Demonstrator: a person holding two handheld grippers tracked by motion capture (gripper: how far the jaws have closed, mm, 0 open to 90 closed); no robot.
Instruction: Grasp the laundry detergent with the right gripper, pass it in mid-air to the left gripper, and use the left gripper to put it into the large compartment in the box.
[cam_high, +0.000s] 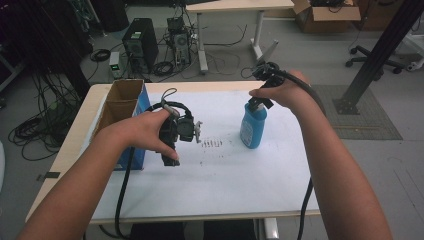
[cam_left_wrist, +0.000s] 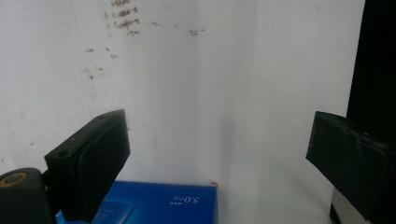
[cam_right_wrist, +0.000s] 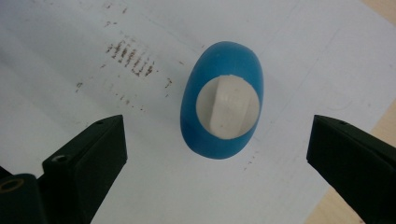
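A blue bottle (cam_high: 253, 126) with a white cap stands upright on the white table sheet (cam_high: 225, 170), right of centre. From above, in the right gripper view, the blue bottle (cam_right_wrist: 222, 107) lies between and beyond the two wide-apart jaws. My right gripper (cam_high: 260, 102) hovers just over the cap, open, pointing straight down. My left gripper (cam_high: 170, 152) hangs over the sheet beside a blue cardboard box (cam_high: 131, 112), jaws open and bare. The blue cardboard box (cam_left_wrist: 159, 205) edges in at the bottom of the left gripper view.
The open-topped blue box stands at the table's left edge. Brown smudge marks (cam_high: 211, 143) dot the sheet's middle. Beyond the table are computer towers (cam_high: 141, 42), cables, another desk and an office chair. Black cables trail from both grippers toward the near edge.
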